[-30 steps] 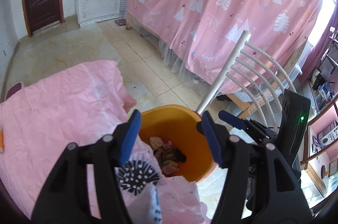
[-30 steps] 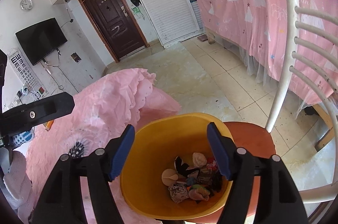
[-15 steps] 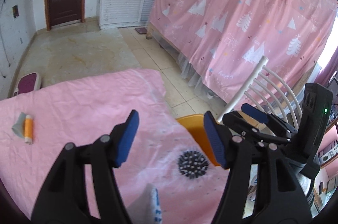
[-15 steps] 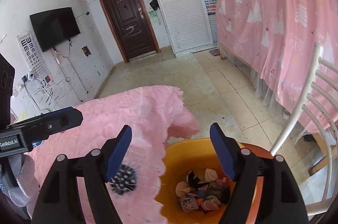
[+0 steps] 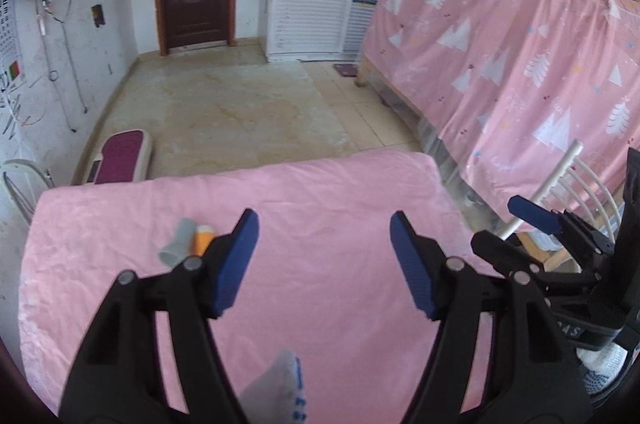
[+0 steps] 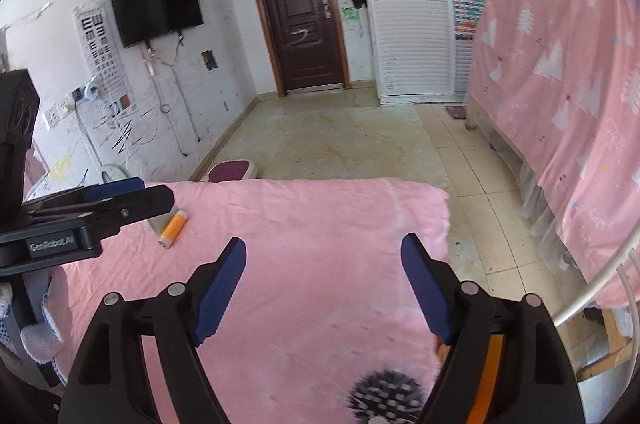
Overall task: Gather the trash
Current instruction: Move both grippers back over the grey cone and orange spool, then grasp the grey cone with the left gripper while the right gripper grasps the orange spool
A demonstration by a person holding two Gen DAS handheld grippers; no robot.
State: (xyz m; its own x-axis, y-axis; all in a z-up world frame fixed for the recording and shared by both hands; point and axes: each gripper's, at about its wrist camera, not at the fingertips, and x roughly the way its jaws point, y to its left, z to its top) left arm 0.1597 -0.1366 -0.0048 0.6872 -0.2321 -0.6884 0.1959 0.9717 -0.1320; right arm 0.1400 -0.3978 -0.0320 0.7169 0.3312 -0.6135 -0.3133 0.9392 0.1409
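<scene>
— Where is the trash now, please?

— I see two small pieces on the pink cloth that covers the bench. One is an orange tube, and a grey scrap lies touching it, on the side away from the white chair. Both lie near the far corner of the cloth. In the left wrist view my own left finger hides part of the tube.

— And your jaws?

— The left gripper is empty and its jaws are opening. The right gripper is the same: nothing between the jaws, and they are opening also. The left one is nearer to the tube, so I judge it should take it.

— How will you take it well?

— I think the tube can roll, so I would come down from above with one finger on each long side, not on the ends. The cloth is wrinkled and soft; if I press too low, I may pinch the cloth together with the tube. The grey scrap is thin, so I would take it separately, with the jaws almost flat to the cloth. The orange bin shows only as a strip behind my right finger, at the cloth's edge toward the chair.
</scene>
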